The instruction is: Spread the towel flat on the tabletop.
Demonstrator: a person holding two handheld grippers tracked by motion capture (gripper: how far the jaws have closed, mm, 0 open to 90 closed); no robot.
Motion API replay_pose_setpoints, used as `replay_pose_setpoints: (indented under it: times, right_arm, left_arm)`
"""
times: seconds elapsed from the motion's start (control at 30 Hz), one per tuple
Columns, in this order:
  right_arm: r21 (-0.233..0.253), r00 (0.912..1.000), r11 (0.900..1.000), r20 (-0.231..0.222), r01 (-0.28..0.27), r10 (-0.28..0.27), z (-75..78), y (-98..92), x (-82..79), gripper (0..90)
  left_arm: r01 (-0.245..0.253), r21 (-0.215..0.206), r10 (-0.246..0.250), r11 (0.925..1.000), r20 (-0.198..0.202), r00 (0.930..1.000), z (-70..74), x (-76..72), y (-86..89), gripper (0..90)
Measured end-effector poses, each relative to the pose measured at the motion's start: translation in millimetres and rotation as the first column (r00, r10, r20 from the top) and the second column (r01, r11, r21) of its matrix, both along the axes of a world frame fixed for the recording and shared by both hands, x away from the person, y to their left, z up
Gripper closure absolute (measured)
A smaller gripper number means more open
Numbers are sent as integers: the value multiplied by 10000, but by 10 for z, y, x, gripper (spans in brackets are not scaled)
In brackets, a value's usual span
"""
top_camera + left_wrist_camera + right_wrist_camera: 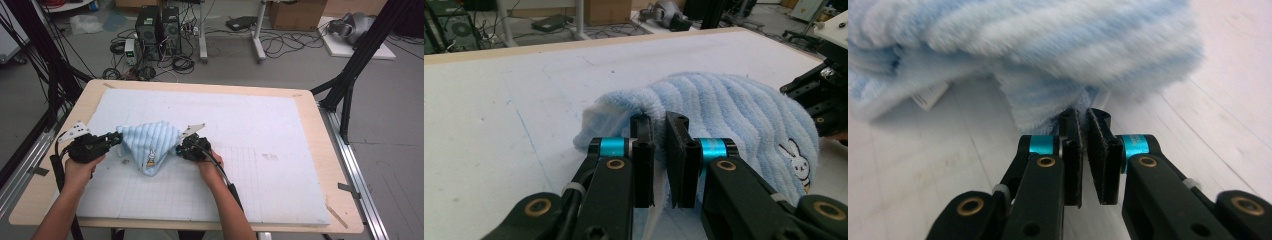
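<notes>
Both jaws pinched on opposite edges of the soft, floppy blue towel (149, 142), left gripper (116, 137) and right gripper (178, 149); I'd grip corners, near the mat's left edge.

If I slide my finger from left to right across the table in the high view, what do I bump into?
The left black two-jaw gripper → the fluffy light-blue striped towel with a little bunny picture → the right black two-jaw gripper → bare white foam board → the pale wooden table edge.
</notes>
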State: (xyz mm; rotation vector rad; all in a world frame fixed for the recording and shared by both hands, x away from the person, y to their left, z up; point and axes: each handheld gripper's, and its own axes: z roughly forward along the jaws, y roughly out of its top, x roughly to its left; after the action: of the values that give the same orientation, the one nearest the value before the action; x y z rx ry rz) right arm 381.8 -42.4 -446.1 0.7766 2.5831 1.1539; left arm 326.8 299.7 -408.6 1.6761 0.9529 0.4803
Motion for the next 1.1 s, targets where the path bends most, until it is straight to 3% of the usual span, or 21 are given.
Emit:
replay_pose_setpoints:
  times: [0.1,0.27,0.3,0.33,0.4,0.5,0.53,0.6,0.63,0.77,0.8,0.83,0.87,0.93,0.97,1.0,1.03,1.1]
  right_arm:
    - [127,9993,9993,127,346,-347,71,-262,-79,851]
    - [196,9932,9938,374,1097,-1104,143,-749,-210,855]
    - [234,9908,9915,413,1279,-1288,164,-856,-239,855]
    - [197,9881,9894,517,1441,-1449,185,-935,-262,855]
    - [146,9816,9835,616,1802,-1807,221,-1084,-295,856]
    - [79,9681,9717,849,2359,-2358,266,-1264,-294,857]
    - [79,9681,9717,849,2359,-2358,266,-1264,-294,857]
    - [122,9462,9513,1000,3080,-3077,287,-1398,-243,857]
    - [115,9364,9422,1080,3348,-3340,281,-1432,-215,857]
    - [371,8986,9059,1155,4218,-4232,242,-1551,-90,857]
    - [322,8848,8934,1274,4480,-4483,240,-1575,-50,857]
    - [322,8848,8934,1274,4480,-4483,240,-1575,-50,857]
    - [553,8468,8571,1339,5122,-5147,245,-1641,52,857]
    - [768,8134,8226,1230,5634,-5686,254,-1686,127,855]
    - [768,8134,8226,1230,5634,-5686,254,-1686,127,855]
    - [968,8028,8083,965,5808,-5884,241,-1702,164,811]
    - [968,8028,8083,965,5808,-5884,241,-1702,164,811]
    - [998,8039,8087,921,5797,-5876,232,-1691,144,695]
  left_arm:
    - [148,-41,-148,9999,10,9999,-5,-5,-35,817]
    - [1049,-105,-1051,9944,-238,9942,-47,4,-264,816]
    - [1049,-105,-1051,9944,-238,9942,-47,4,-264,817]
    - [1466,43,-1465,9892,-259,9889,-60,1,-399,817]
    - [1764,82,-1761,9843,-326,9838,-70,3,-516,817]
    - [1931,77,-1927,9811,-354,9806,-88,16,-613,832]
    - [1931,77,-1927,9811,-354,9806,-88,16,-613,837]
    - [1947,78,-1944,9808,-332,9804,-96,22,-641,881]
    - [1767,177,-1762,9841,-250,9840,-97,27,-628,882]
    - [1691,143,-1686,9855,-290,9853,-109,37,-593,873]
    - [1691,143,-1686,9855,-290,9853,-109,37,-593,865]
    - [1703,146,-1698,9853,-299,9850,-114,38,-603,865]
    - [1777,191,-1770,9839,-324,9837,-117,38,-617,827]
    - [1852,224,-1843,9824,-377,9821,-125,35,-648,747]
    - [1874,192,-1864,9821,-461,9814,-133,35,-665,747]
    - [1886,177,-1874,9819,-546,9808,-140,40,-680,632]
    - [1887,181,-1871,9819,-673,9800,-147,44,-692,632]
    - [1951,113,-1939,9807,-692,9786,-160,46,-726,544]
